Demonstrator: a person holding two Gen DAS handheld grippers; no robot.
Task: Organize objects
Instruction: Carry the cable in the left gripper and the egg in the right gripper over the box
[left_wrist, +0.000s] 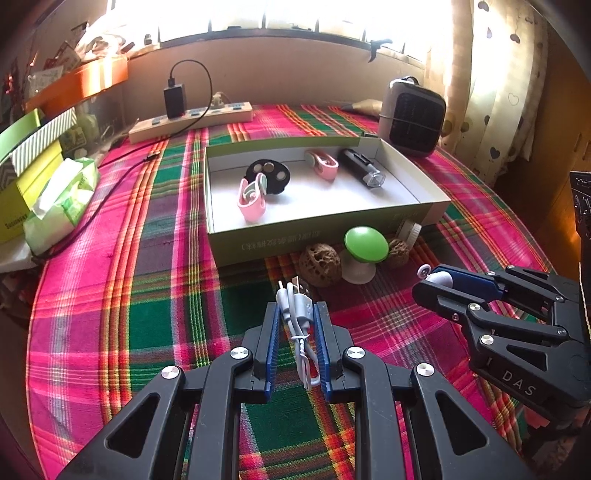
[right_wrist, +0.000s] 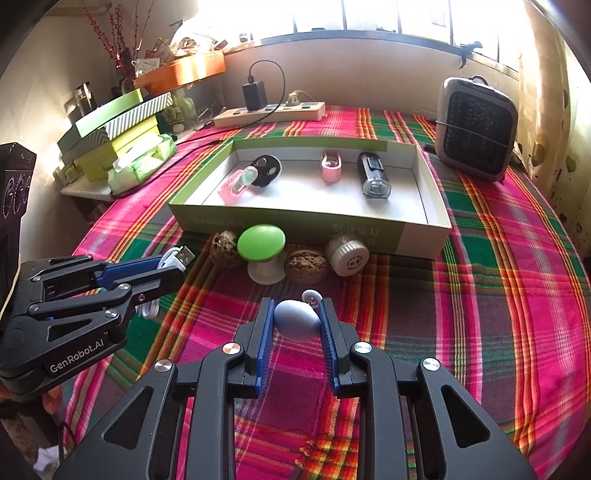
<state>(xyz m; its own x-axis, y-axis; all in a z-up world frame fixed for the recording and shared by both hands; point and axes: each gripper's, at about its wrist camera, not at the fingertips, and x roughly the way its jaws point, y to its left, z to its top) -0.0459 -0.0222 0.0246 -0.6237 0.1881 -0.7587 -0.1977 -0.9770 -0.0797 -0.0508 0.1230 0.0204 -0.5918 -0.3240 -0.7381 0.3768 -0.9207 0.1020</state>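
Note:
My left gripper (left_wrist: 295, 308) is shut on a coiled white USB cable (left_wrist: 297, 314) above the plaid cloth; it also shows in the right wrist view (right_wrist: 173, 267). My right gripper (right_wrist: 295, 306) is shut on a grey-blue egg-shaped object (right_wrist: 296, 320) with a small white wheel; it also shows in the left wrist view (left_wrist: 424, 284). The open shallow box (left_wrist: 325, 236) ahead holds two pink clips (left_wrist: 252, 199), a black disc (left_wrist: 269, 173) and a black light (left_wrist: 364, 170). In front of the box stand a green mushroom-shaped object (left_wrist: 364, 247), two walnuts (left_wrist: 319, 264) and a white cap (right_wrist: 347, 254).
A power strip (left_wrist: 192, 120) with a black charger lies behind the box. A small grey heater (left_wrist: 412, 116) stands at the back right. Stacked boxes and a tissue pack (left_wrist: 61, 203) sit at the left edge. A black cable (left_wrist: 122, 162) runs across the cloth.

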